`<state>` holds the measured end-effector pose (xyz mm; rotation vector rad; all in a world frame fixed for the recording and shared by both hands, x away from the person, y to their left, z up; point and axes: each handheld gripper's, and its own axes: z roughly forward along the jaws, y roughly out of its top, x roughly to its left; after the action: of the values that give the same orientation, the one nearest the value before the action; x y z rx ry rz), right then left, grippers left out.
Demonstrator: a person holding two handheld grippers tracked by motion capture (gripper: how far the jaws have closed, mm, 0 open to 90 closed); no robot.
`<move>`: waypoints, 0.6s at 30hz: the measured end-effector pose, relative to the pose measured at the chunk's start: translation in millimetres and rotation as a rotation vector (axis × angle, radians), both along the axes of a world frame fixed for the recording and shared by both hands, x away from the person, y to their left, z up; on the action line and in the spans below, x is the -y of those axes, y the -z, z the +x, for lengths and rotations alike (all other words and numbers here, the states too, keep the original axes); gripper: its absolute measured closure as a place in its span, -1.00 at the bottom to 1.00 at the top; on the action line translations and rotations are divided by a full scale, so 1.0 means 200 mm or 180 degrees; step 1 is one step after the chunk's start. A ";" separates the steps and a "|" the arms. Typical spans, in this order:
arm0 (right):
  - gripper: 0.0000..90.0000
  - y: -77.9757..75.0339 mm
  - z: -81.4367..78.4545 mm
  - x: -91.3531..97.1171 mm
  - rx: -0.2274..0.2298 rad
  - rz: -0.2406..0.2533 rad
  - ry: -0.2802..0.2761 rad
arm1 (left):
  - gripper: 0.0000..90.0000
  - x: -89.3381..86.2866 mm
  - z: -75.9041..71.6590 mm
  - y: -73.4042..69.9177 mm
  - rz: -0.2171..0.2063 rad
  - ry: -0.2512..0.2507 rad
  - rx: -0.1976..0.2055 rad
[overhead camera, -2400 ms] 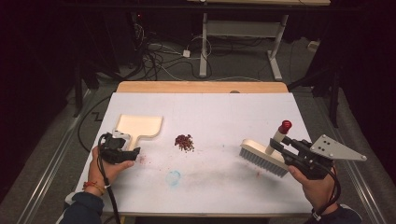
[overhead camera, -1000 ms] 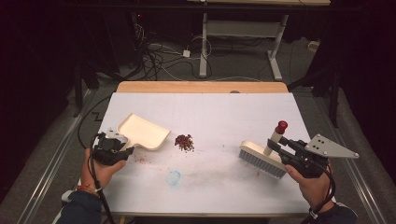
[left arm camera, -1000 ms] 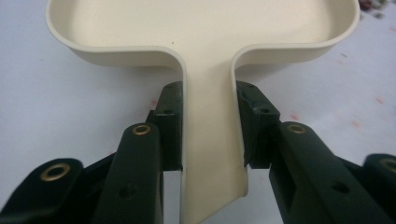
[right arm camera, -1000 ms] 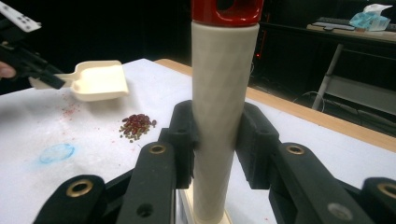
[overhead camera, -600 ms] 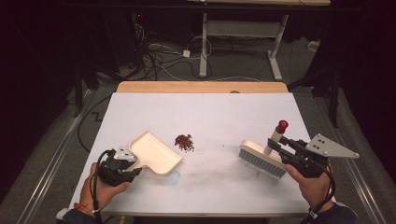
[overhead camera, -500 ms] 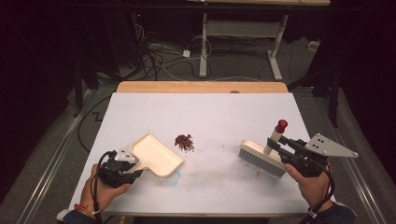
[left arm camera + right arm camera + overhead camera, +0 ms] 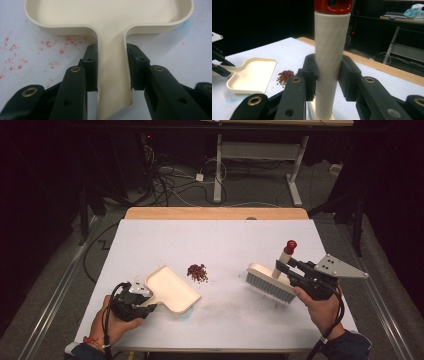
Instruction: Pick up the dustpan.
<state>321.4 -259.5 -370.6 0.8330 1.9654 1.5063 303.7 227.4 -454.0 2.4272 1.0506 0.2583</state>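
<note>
Left gripper [image 7: 145, 301], jaws pinching the cream dustpan [image 7: 172, 288] by its handle, now lower left of centre; 2.4 s ago the pan lay farther up and left. Right gripper [image 7: 286, 268], unmoved, clamps the brush [image 7: 270, 282] handle. Red-brown crumbs [image 7: 197, 272] lie beside the pan. No legible writing. White tabletop [image 7: 220, 240], red-stained; dark room, floor cables [image 7: 175, 182].

Overhead light fell evenly on the white table [image 7: 215, 235]; surroundings stayed dark, and both gripper views looked soft.
</note>
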 end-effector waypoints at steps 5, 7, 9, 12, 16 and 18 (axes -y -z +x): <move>0.56 0.00 0.04 -0.03 -0.0006 0.0058 -0.0024 | 0.43 0.00 0.01 0.01 -0.0009 0.0029 -0.0007; 0.56 0.00 0.05 -0.03 0.0003 0.0053 -0.0021 | 0.43 0.00 0.02 0.01 -0.0014 0.0034 -0.0019; 0.56 0.01 0.07 -0.04 -0.0001 0.0053 -0.0028 | 0.43 0.00 0.02 0.01 -0.0006 0.0043 -0.0005; 0.56 0.01 0.08 -0.06 -0.0019 0.0063 -0.0030 | 0.43 0.01 0.02 0.01 0.0003 0.0045 0.0005; 0.56 0.01 0.10 -0.08 -0.0005 0.0042 -0.0028 | 0.43 0.01 0.01 0.02 0.0000 0.0040 0.0015; 0.56 0.02 0.10 -0.09 -0.0023 0.0047 -0.0030 | 0.43 0.01 0.01 0.01 0.0009 0.0043 0.0022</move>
<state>342.2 -240.6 -374.4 0.8379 1.9683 1.5270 305.5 226.4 -456.8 2.4333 1.0313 0.2638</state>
